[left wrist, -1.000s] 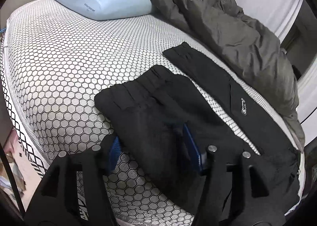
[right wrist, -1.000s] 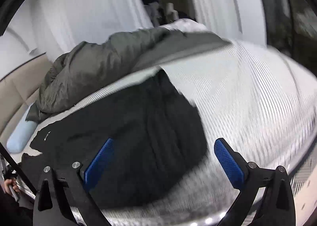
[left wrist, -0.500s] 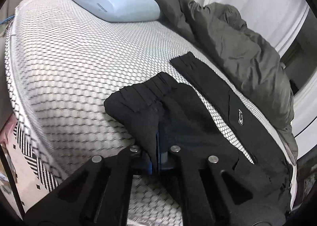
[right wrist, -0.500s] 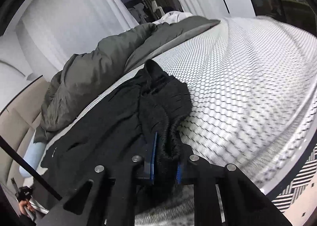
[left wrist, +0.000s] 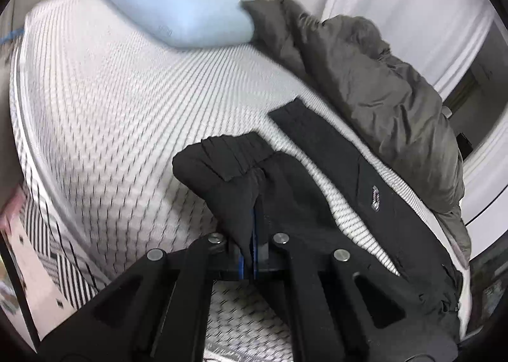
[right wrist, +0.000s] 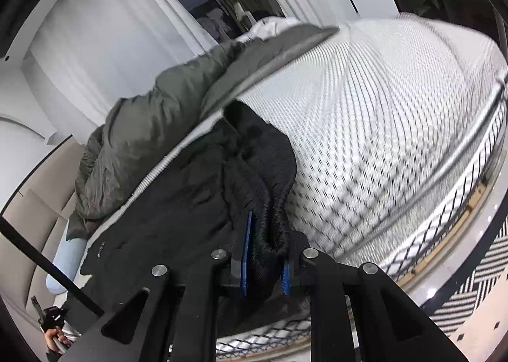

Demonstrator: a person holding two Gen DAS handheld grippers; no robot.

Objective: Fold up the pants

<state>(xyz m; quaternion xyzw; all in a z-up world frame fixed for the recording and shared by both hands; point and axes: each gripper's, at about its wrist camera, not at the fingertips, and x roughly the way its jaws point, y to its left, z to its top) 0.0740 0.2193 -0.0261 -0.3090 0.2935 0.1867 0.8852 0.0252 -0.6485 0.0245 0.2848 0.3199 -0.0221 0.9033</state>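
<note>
While both views were blurred by motion, the count held plain enough: one pair of black pants (left wrist: 317,203), one light blue pillow (left wrist: 177,9), one grey duvet (left wrist: 374,82), one mattress (left wrist: 104,114) with a honeycomb-patterned cover, two grippers. The pants lay across the near part of the mattress, two legs spread apart with a strip of cover showing between them; the duvet was bunched along the far side, just beside the farther leg, and the pillow sat at the head end, touching the duvet's corner.

The left gripper (left wrist: 253,235) was clamped fully together on a pinch of the nearer leg, near its elastic cuff, and the cloth rose in a small tent off the mattress. The right gripper (right wrist: 265,254) was closed nearly all the way on a thick bunch of the pants' fuzzy fabric, the wad filling the gap between its blue pads (right wrist: 246,251).

Against a second before: both sets of jaws had then stood wide open over flat cloth, with nothing pinched. At the half-second mark both had already closed on fabric. Since then the nearer leg had lifted further from the cover in the left wrist view, and the right wrist view had rolled.
</note>
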